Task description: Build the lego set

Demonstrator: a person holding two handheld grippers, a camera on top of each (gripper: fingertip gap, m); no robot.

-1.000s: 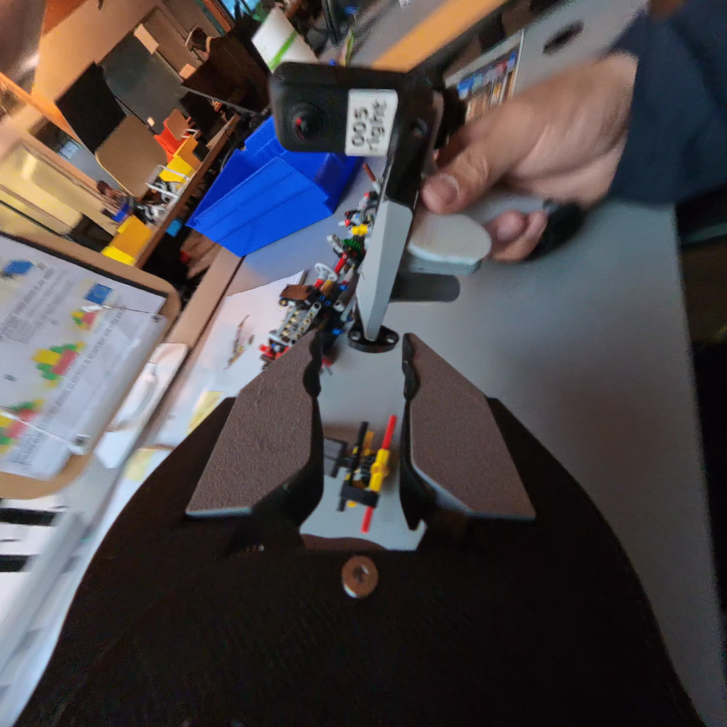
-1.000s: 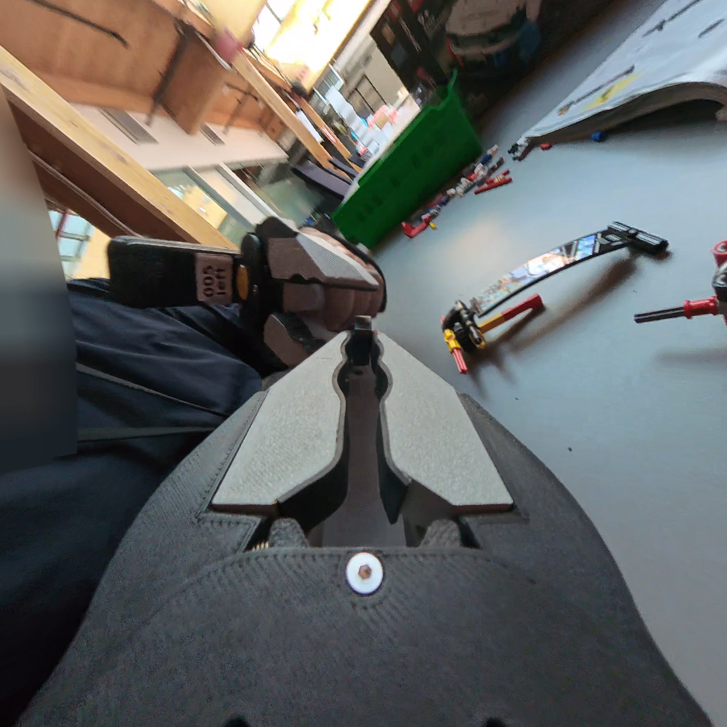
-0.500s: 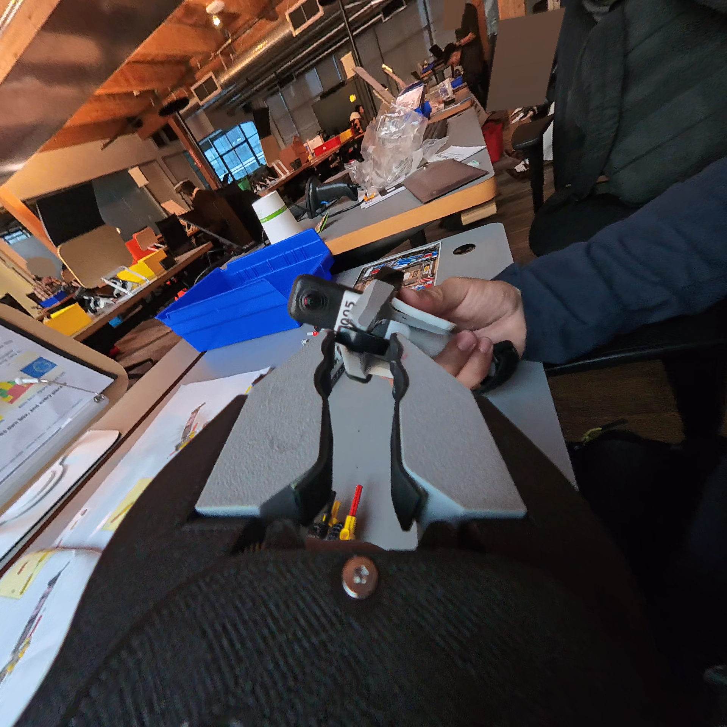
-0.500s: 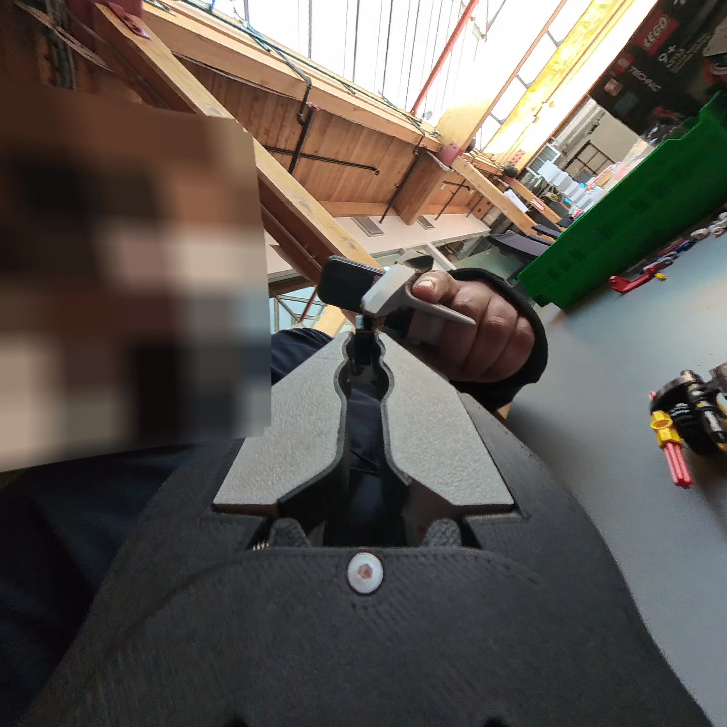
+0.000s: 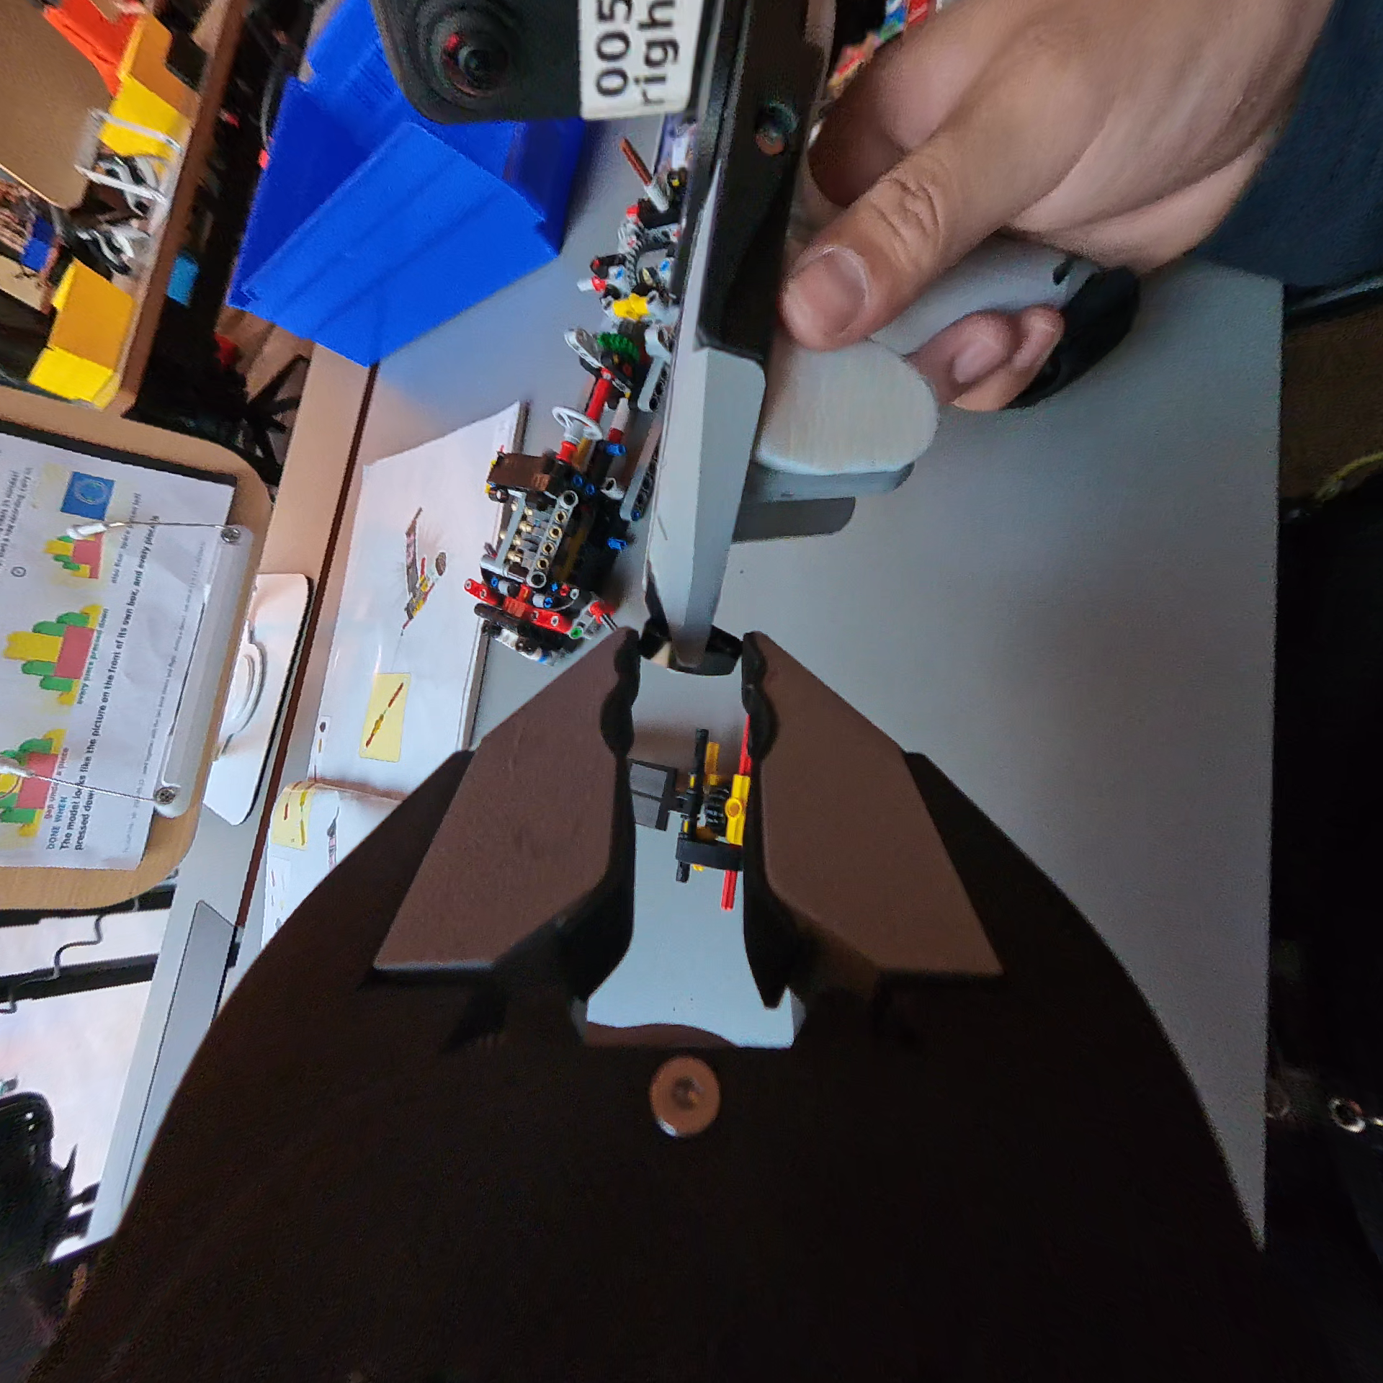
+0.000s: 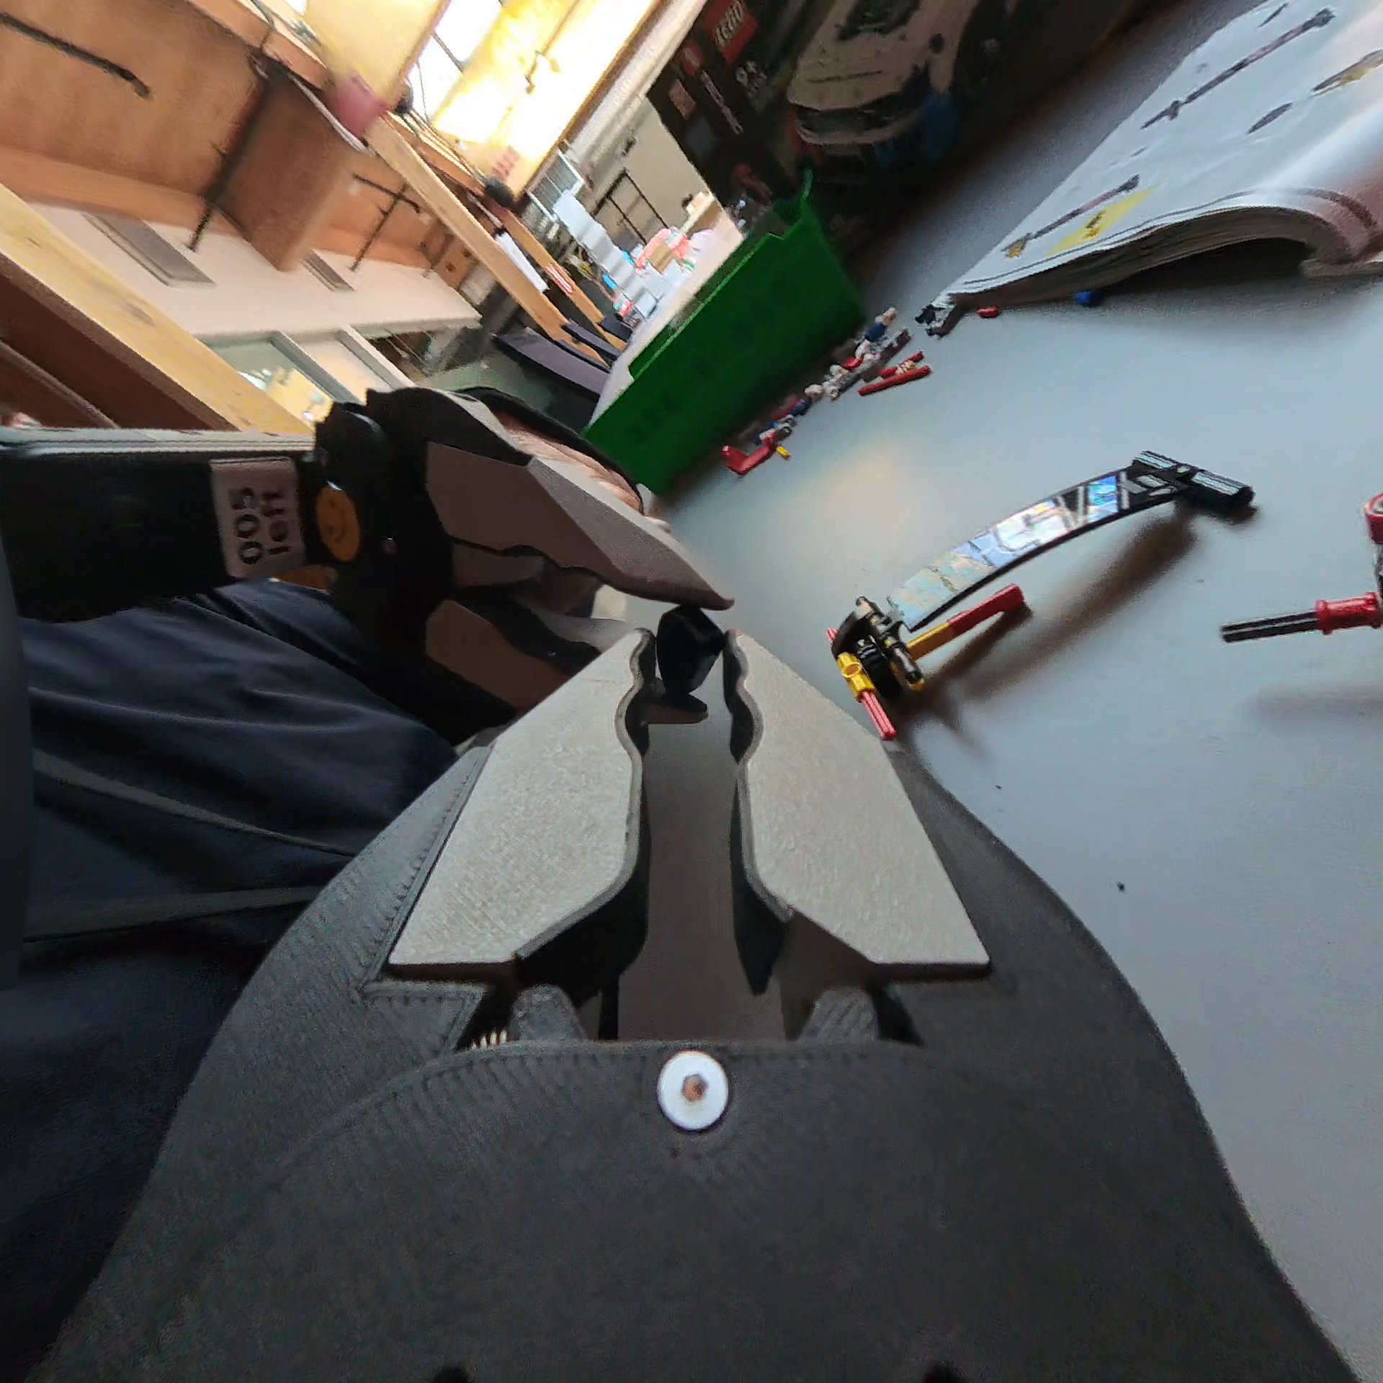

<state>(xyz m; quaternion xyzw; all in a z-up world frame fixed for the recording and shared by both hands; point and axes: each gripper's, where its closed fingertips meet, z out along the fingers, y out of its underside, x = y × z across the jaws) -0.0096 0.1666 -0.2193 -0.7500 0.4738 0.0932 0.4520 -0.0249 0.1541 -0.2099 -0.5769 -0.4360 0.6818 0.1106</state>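
The two grippers meet tip to tip above the grey table (image 5: 1048, 673). A small black piece (image 6: 685, 658) sits between them. My left gripper (image 5: 692, 651) is shut on it; its black edge (image 5: 724, 648) shows beside the right gripper's grey finger (image 5: 696, 524). In the right wrist view the left gripper's upper finger (image 6: 569, 531) rests on the piece. My right gripper (image 6: 685, 643) has its jaws parted, with the piece standing between the tips. A small black, yellow and red assembly (image 5: 711, 808) lies on the table under the left fingers and also shows in the right wrist view (image 6: 875, 658).
A larger brick model (image 5: 546, 554) and an open instruction booklet (image 5: 426, 599) lie to the left, with a blue bin (image 5: 404, 224) behind. A curved shiny strip (image 6: 1010, 535), a red-and-black axle (image 6: 1317, 621) and a green bin (image 6: 718, 359) lie farther off. A hand (image 5: 1010, 172) holds the right gripper. Left and right tips are no more than a few centimetres apart.
Both views swung up and back down to the table. The left jaws closed from wide open onto the black piece. The right jaws, shut on it before, have now parted.
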